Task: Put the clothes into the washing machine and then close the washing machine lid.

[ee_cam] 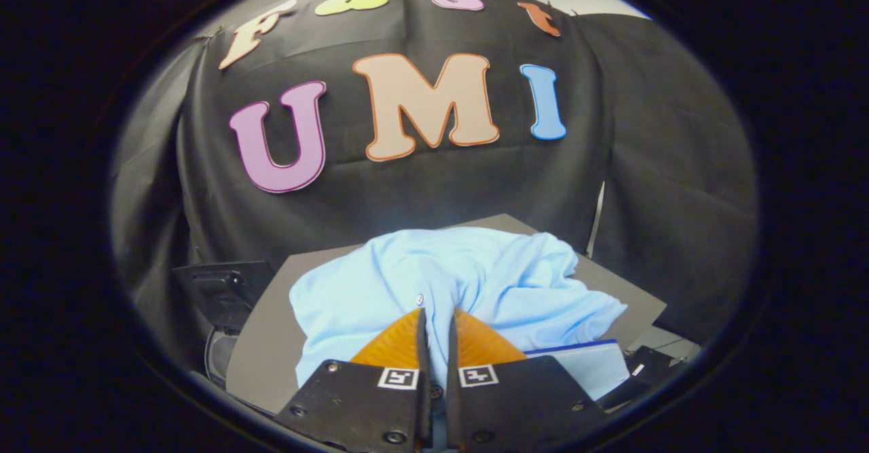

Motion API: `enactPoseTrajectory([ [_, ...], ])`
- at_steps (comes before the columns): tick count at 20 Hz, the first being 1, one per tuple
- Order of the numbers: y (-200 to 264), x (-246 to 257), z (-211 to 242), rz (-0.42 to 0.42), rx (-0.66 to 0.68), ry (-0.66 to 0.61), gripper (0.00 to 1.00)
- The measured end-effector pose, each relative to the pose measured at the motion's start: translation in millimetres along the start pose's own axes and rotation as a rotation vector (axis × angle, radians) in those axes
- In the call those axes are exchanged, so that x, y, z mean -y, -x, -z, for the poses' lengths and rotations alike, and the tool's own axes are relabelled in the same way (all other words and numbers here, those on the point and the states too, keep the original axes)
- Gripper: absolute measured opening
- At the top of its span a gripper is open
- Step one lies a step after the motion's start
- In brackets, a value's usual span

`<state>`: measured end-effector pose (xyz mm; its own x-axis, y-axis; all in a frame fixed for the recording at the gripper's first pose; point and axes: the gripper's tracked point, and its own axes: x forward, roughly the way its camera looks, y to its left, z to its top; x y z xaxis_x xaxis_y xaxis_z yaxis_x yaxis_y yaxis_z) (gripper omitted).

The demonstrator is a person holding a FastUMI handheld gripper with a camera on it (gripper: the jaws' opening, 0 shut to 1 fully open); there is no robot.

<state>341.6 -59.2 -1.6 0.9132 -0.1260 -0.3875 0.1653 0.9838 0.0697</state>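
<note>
jaws of the gripper (438, 320) pinch light blue shirt (468, 283), lying crosswise.

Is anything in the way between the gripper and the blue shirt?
Nothing visible is. The hand-held gripper has its fingers nearly together with a fold of the light blue shirt pinched between the tips. The shirt lies bunched on a grey board just ahead.
</note>
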Motion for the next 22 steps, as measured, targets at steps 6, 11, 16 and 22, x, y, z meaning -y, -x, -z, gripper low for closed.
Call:
enactPoseTrajectory([
  [6, 24, -23, -33, -0.057, 0.082, -0.050, 0.07],
  [11, 42, -48, -61, -0.088, 0.130, -0.051, 0.08],
  [16, 61, -87, -86, -0.151, 0.173, -0.074, 0.07],
  [22, 83, -145, -104, -0.237, 0.212, -0.037, 0.07],
])
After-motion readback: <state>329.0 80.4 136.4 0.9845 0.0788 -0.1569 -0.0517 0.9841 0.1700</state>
